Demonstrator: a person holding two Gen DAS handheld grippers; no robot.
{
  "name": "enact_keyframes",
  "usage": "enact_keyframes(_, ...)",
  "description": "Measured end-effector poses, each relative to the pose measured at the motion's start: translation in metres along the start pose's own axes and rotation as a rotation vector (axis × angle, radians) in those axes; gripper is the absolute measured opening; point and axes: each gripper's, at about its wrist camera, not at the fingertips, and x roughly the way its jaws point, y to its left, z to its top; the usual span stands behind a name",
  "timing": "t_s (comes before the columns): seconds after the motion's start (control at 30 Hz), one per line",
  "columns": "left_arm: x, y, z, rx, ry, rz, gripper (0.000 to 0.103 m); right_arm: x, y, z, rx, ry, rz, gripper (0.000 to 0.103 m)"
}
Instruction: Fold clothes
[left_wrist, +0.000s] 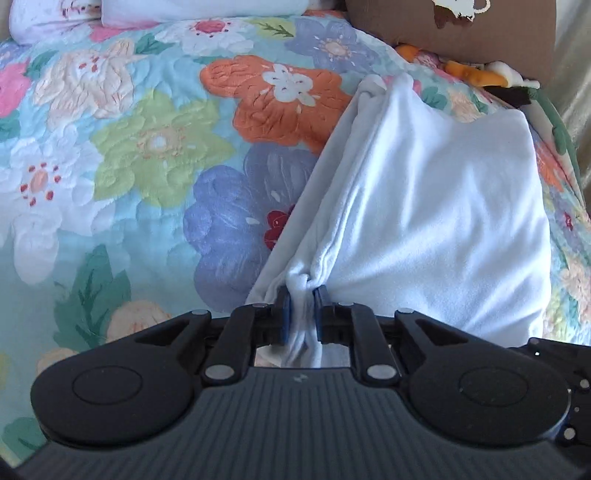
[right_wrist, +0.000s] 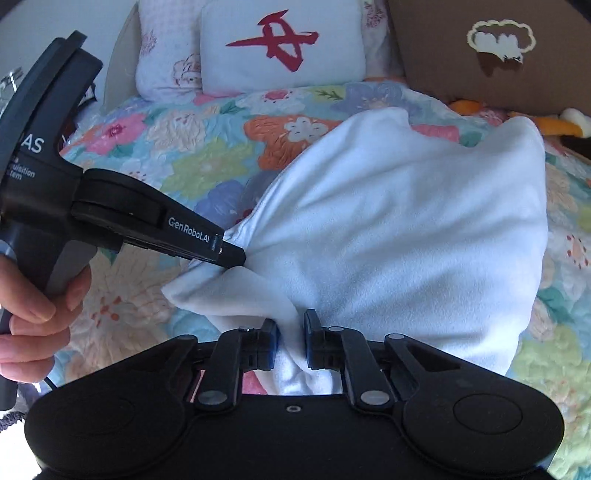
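A home bedroom: a floral quilt is covering the bed, with pillows lying at its head.

A bed fills the scene, spread with a bright floral quilt. At its far edge sit a white pillow with a red mark and a brown cushion; soft daylight throughout.
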Motion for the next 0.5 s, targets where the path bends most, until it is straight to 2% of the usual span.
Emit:
enact_keyframes(0.1,0.004,0.001,0.001,-0.018,0.012,0.011,0.02,-0.019,-0.005,0.003,0.011,-0.008,0.001,0.023)
enact_keyframes(0.17,0.001,0.003,0.006,-0.027,0.016,0.006,0.02,-0.037,-0.013,0.008,0.035,-0.051,-0.004,0.023)
enact_keyframes(0.27,0.001,0.008,0.008,-0.035,0.009,-0.014,0.02,-0.064,-0.033,0.016,0.097,-0.119,-0.037,0.03)
enact_keyframes(0.33,0.0,0.009,0.006,-0.034,0.0,-0.029,0.017,-0.072,-0.047,0.017,0.13,-0.127,-0.054,0.03)
enact_keyframes(0.4,-0.006,0.005,0.007,0.024,-0.031,-0.021,0.015,-0.07,-0.057,0.013,0.153,-0.091,-0.041,0.031)
enact_keyframes(0.47,-0.016,-0.002,0.007,0.116,-0.065,0.011,0.015,-0.061,-0.06,0.006,0.148,-0.015,0.042,0.034)
enact_keyframes(0.5,-0.021,-0.005,0.006,0.157,-0.081,0.028,0.015,-0.056,-0.059,0.001,0.135,0.019,0.091,0.03)
